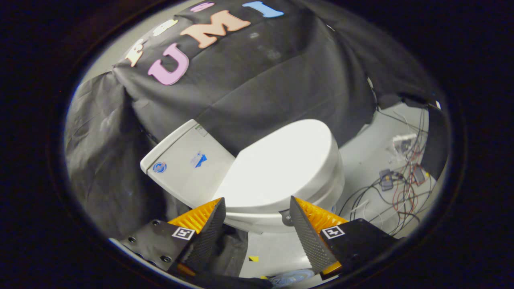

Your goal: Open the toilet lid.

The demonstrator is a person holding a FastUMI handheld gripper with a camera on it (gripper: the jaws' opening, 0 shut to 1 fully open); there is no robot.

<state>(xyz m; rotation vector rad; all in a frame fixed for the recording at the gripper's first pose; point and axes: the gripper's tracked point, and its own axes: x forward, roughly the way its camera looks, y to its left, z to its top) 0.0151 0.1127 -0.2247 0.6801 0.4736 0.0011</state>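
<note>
The gripper (257,208) is held spread wide, nothing between its fingers (209,233), and the toilet (257,176) is met just ahead of them at twelve o'clock. The toilet lid (281,164) is seen lying flat and closed on the bowl, its rounded front edge off toward two o'clock and its near side edge just beyond the fingertips, not yet touched. The tank (184,160) is found at ten o'clock, backed against the black cloth wall (257,88).

The approach step is judged to be in hand: no contact is made so far. For the next move, a fingertip would probably have to be slipped under the lid's rim, and the lid swung up toward the tank; a slip off the smooth edge is the likely hazard.

Two small blue stickers (198,159) are spotted on the tank, too small to be read. A tangle of cables (397,180) is noted on the pale floor (361,156) at three o'clock.
</note>
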